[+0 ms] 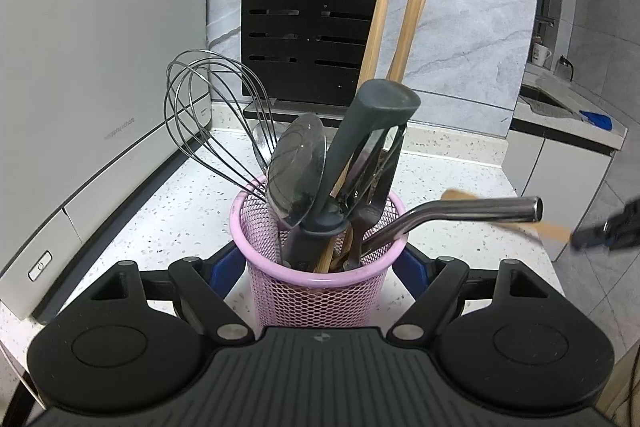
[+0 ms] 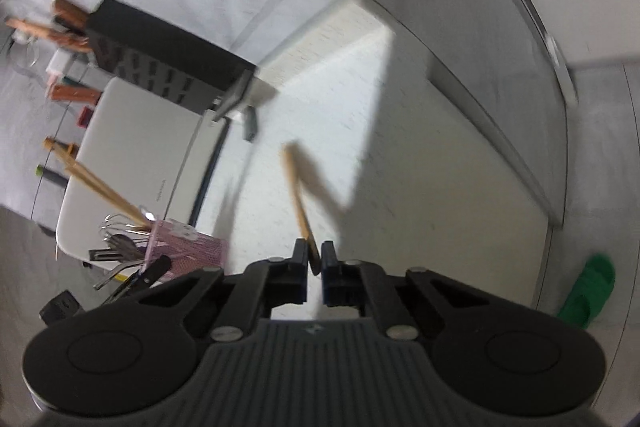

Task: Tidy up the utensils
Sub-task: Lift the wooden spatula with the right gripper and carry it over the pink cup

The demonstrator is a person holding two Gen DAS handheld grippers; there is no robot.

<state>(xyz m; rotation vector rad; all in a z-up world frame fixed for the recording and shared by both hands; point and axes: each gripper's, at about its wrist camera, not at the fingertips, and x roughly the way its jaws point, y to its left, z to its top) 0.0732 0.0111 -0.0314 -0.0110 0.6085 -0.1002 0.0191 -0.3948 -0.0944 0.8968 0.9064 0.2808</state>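
Left wrist view: the left gripper clasps the pink mesh holder; right of the holder, a blurred wooden utensil points toward it.

Right wrist view: the right gripper pinches that utensil, long axis straight ahead; the holder lies to its left.

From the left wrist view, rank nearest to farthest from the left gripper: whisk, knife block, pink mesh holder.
1. Pink mesh holder, between the left gripper fingers.
2. Whisk, standing in the holder, leaning back-left.
3. Knife block, against the back wall.
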